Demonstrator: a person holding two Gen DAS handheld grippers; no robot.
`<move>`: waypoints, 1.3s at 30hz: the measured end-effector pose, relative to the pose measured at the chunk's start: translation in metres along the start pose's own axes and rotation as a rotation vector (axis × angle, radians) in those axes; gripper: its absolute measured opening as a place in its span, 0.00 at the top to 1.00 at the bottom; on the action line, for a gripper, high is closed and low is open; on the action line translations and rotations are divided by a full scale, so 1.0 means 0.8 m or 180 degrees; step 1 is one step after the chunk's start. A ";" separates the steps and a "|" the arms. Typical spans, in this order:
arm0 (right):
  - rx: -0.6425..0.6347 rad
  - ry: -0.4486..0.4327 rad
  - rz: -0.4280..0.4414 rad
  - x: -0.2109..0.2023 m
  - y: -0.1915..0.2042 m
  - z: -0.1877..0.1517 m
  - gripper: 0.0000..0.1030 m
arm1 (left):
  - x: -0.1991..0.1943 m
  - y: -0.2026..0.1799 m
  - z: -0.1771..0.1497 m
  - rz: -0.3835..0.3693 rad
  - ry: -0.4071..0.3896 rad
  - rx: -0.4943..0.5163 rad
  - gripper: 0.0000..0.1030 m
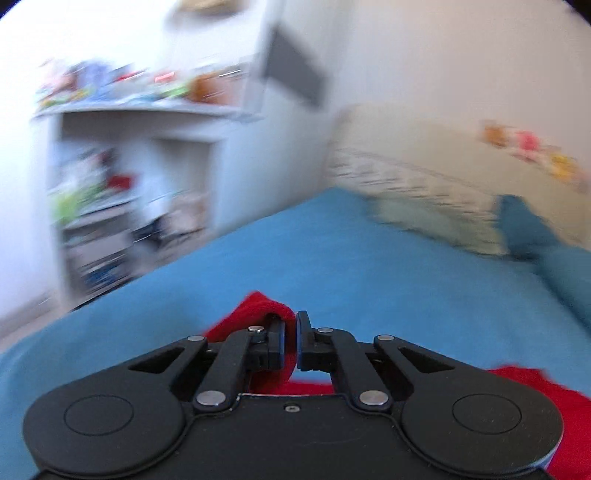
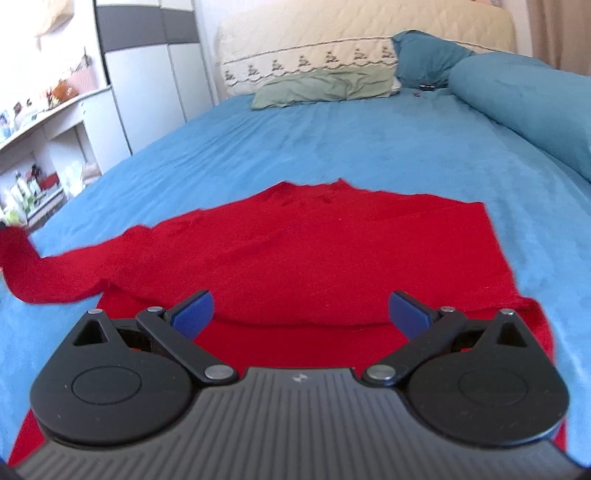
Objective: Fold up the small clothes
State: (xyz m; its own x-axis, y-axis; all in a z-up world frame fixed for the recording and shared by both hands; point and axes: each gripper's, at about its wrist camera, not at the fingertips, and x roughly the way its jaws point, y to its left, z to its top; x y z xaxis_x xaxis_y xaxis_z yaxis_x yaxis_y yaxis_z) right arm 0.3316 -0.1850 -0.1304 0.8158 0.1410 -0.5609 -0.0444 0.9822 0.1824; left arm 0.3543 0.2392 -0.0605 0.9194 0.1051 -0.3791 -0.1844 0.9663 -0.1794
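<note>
Left gripper (image 1: 291,332) fingers pinched nearly together on a bunch of red cloth, the fabric poking out above and beside the fingertips (image 1: 303,321). Right gripper (image 2: 300,308) fingers wide apart, nothing between them, hanging just over the body of the red garment (image 2: 314,251).

One garment only, a red knit top, spread flat on the blue bedsheet (image 2: 332,140) straight ahead of and under the right fingers. In the right wrist view its sleeve (image 2: 33,269) trails off far to the left of those fingers and lifts at the end; probably that is the bit the left gripper holds, but the left view is motion-blurred, so I can't confirm which part it is. One edge nearer the right fingers looks already doubled over, a fold line running between the two blue pads (image 2: 194,312).

Step, as I judge it: folding the sleeve in over the body. Next move calls for carrying the pinched cloth across toward the middle of the garment, laying it flat, then releasing; the right gripper could press the body down to stop it dragging.

Beyond the garment, past the fingers: one green pillow (image 2: 325,86), one large blue pillow (image 2: 524,107), one beige headboard (image 2: 351,33). Off to the left, one white shelf unit (image 1: 129,177) with blurred clutter, uncountable.
</note>
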 end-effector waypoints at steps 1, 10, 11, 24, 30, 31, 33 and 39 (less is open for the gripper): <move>0.0028 -0.0025 -0.0018 -0.005 -0.008 0.002 0.00 | 0.000 -0.031 0.004 -0.0158 -0.0004 0.0049 0.95; 0.0196 -0.0112 -0.0268 -0.037 -0.081 0.014 0.00 | 0.018 -0.310 -0.064 -0.1359 0.0441 0.0502 0.95; 0.0211 -0.0114 -0.0293 -0.039 -0.092 0.014 0.00 | 0.024 -0.328 -0.080 -0.1415 0.0571 0.0525 0.95; 0.0165 -0.0024 -0.0260 -0.033 -0.135 0.007 0.00 | 0.040 -0.370 -0.194 -0.1505 0.1250 0.0926 0.36; -0.0404 0.0165 -0.0018 -0.012 -0.087 0.032 0.00 | -0.003 -0.295 -0.159 -0.1258 0.0897 0.0843 0.04; -0.0513 0.0224 0.0020 -0.004 -0.077 0.036 0.00 | -0.002 -0.283 -0.154 -0.1156 0.0895 0.0841 0.04; -0.0783 0.0383 0.0090 0.017 -0.050 0.042 0.00 | -0.001 -0.253 -0.151 -0.0962 0.0867 0.0899 0.04; -0.1756 0.0671 0.0012 0.076 0.027 0.031 0.00 | 0.022 -0.189 -0.154 -0.0575 0.0935 0.0955 0.04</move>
State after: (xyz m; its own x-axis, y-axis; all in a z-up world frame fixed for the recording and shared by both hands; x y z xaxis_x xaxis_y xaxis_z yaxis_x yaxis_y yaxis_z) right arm 0.3940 -0.1581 -0.1407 0.6853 0.1109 -0.7198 -0.3866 0.8930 -0.2305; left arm 0.3557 0.0664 -0.1517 0.7821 -0.1007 -0.6150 0.1186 0.9929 -0.0118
